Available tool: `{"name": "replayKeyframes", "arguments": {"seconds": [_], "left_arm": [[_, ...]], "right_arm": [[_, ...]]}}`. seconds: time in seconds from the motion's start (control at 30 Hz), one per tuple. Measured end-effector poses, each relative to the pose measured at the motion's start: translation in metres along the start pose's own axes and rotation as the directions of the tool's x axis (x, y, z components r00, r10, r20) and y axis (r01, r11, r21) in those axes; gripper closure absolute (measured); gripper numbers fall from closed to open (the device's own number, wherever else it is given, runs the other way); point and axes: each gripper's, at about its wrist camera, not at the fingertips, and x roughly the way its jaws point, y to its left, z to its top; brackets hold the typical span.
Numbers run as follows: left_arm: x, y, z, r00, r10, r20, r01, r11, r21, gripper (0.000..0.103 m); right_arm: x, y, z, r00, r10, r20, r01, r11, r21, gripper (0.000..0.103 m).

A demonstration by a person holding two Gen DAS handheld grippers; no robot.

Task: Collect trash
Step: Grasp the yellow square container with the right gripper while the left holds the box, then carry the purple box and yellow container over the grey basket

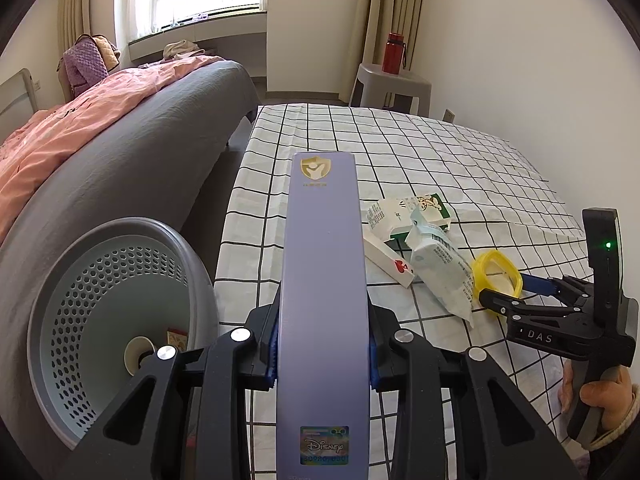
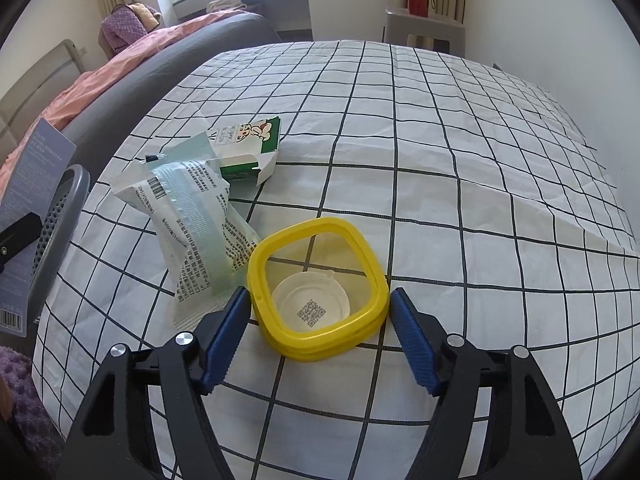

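Sitting at the far left, just off the counter's edge in the left wrist view: a grey perforated basket (image 1: pixel 100 300), tipped toward the camera and holding a paper cup (image 1: pixel 138 354) and a small box (image 1: pixel 177 338). Clamping a long lavender box (image 1: pixel 322 260) from both sides: the left gripper (image 1: pixel 323 320), its blue fingers (image 1: pixel 272 360) pressing the box's flanks and holding it lifted above the checked cloth of the counter (image 1: pixel 400 152). Lying on that cloth to the right: a white carton with a red mark (image 1: pixel 386 260), a green-and-white carton (image 1: pixel 416 212) behind it, and a pale printed wrapper (image 1: pixel 440 272) leaning over both. Resting further right, touching the wrapper's edge: a yellow-rimmed clear container (image 2: pixel 320 336). Straddling that container: the right gripper (image 2: pixel 318 294), fingers (image 2: pixel 412 340) standing apart on either side, close against the rim yet not visibly squeezing it. Gripping that tool's handle at the far right: a hand (image 1: pixel 600 396).
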Motion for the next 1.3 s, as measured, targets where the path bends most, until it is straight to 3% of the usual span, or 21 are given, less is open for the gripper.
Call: {"name": "replayKeyframes", "arguments": {"seconds": [0.73,1.3], "left_arm": [[-0.012,0.011,-0.009,0.998,0.05,0.023,-0.05,0.999,-0.005,0.072],[-0.047,0.079,-0.026,0.988,0.151,0.033,-0.147,0.984,-0.098,0.072]], "right_arm": [[-0.049,0.0,-0.004,0.993,0.016,0.12,-0.026,0.996,0.081,0.035],[-0.077,0.082,0.013,0.967,0.166,0.193,-0.161,0.986,-0.045,0.035]]}}
